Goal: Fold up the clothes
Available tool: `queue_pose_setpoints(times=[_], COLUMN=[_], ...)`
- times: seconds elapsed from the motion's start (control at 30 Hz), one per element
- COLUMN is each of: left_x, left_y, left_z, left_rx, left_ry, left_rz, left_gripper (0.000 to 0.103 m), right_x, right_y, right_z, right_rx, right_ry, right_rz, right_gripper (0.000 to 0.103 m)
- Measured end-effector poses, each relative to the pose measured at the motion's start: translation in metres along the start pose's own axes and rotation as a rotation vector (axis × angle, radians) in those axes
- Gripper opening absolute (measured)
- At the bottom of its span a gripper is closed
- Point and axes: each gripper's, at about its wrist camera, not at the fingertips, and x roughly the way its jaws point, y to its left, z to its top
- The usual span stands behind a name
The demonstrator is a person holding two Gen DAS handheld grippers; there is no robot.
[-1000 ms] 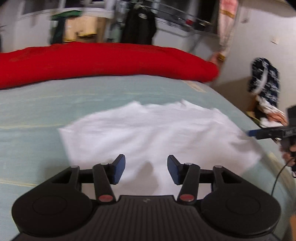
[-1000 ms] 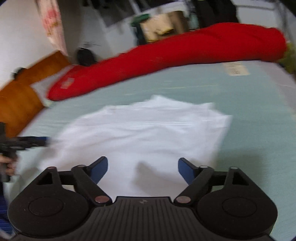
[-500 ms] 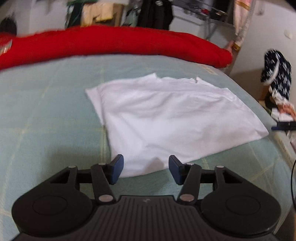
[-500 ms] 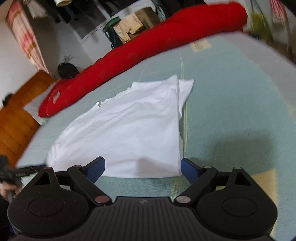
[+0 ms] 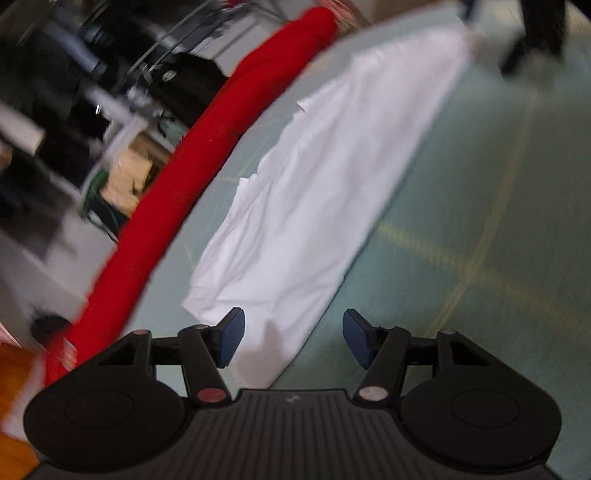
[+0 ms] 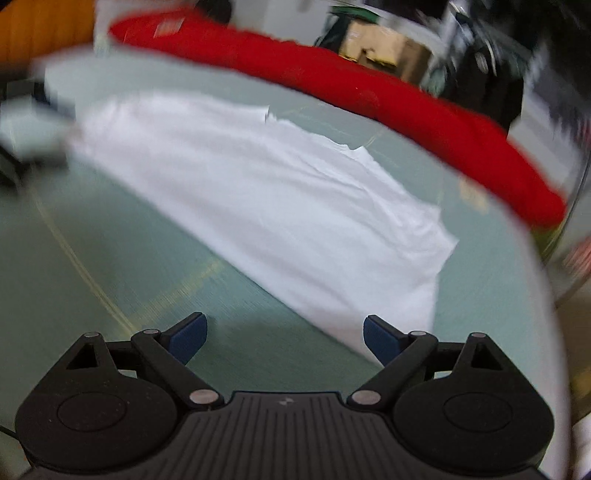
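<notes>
A white garment (image 5: 317,192) lies flat and folded on the pale green bed. In the left wrist view it stretches away diagonally from my left gripper (image 5: 293,341), which is open with the garment's near corner between its blue pads. In the right wrist view the white garment (image 6: 266,199) spreads across the middle. My right gripper (image 6: 284,338) is open just in front of its near right corner, holding nothing. The other gripper shows as a dark blur at the top right (image 5: 535,33) of the left view and at the left edge (image 6: 22,122) of the right view.
A long red blanket roll (image 5: 207,155) runs along the far side of the bed (image 5: 480,221), seen too as the red roll (image 6: 369,99) in the right view. Behind it stand a clothes rack, dark hanging clothes and boxes. A wooden headboard (image 6: 44,26) is at the upper left.
Both grippers have swung to opposite ends of the garment and tilted; each view is now rotated and blurred. Both stay open. The garment lies as before.
</notes>
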Motion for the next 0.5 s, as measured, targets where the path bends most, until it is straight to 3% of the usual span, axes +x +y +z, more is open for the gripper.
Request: queue_pose_setpoints(times=[0.1,0.5], left_x=[0.009,0.057], left_y=[-0.009,-0.031], left_z=[0.004,0.057], left_rx=[0.072,0.228], left_ry=[-0.021,-0.102], left_rz=[0.036,0.102], left_gripper=[0.060,0.060], right_x=[0.007,0.043], right_y=[0.014,0.052], right_z=[-0.001,0.050], right_rx=[-0.146,-0.429], right_ry=[0.008,-0.117], right_rz=[-0.091,-0.199], right_gripper=[0.095,0.103])
